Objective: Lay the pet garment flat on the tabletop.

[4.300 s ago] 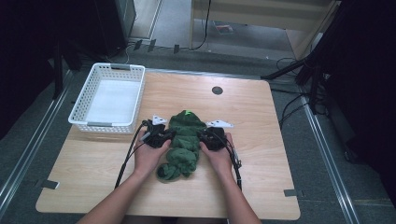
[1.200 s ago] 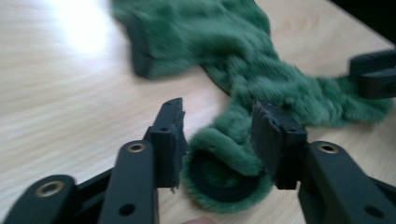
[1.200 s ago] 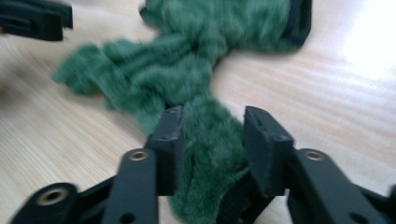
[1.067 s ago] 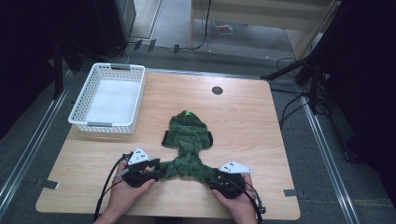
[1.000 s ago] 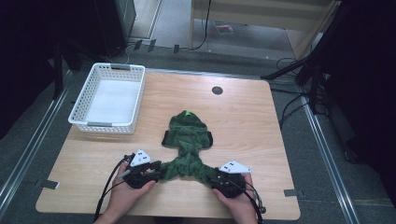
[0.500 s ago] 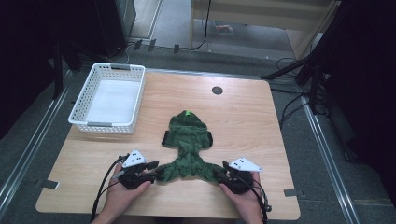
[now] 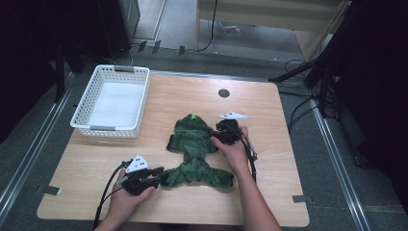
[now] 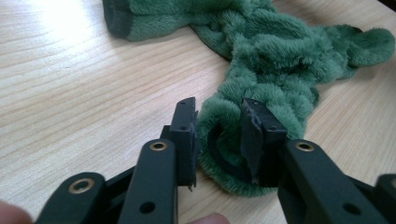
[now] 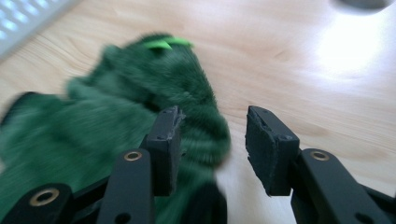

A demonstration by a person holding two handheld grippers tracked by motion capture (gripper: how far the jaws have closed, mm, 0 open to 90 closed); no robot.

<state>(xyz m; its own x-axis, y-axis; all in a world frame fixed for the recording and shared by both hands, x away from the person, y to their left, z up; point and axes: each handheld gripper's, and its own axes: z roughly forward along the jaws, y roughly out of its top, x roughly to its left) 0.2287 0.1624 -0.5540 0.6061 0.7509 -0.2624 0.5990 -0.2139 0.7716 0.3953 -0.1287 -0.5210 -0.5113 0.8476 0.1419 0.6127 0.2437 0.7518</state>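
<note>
Right hand-held gripper (image 7: 225,131) has let go of near corner, moved up to green fleece garment's (image 7: 195,154) far end, jaws apart. Left hand-held gripper (image 7: 155,174) still clamps near cuff. Garment mid-table (image 7: 269,110); likely regrasping.

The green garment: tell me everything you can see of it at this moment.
The green garment is dark, fluffy fleece, lying crumpled mid-table with a bright green tab at its far end and dark cuffs. The left gripper has its jaws either side of a near cuff end; the right gripper, open, sits at its far-right edge.
</note>
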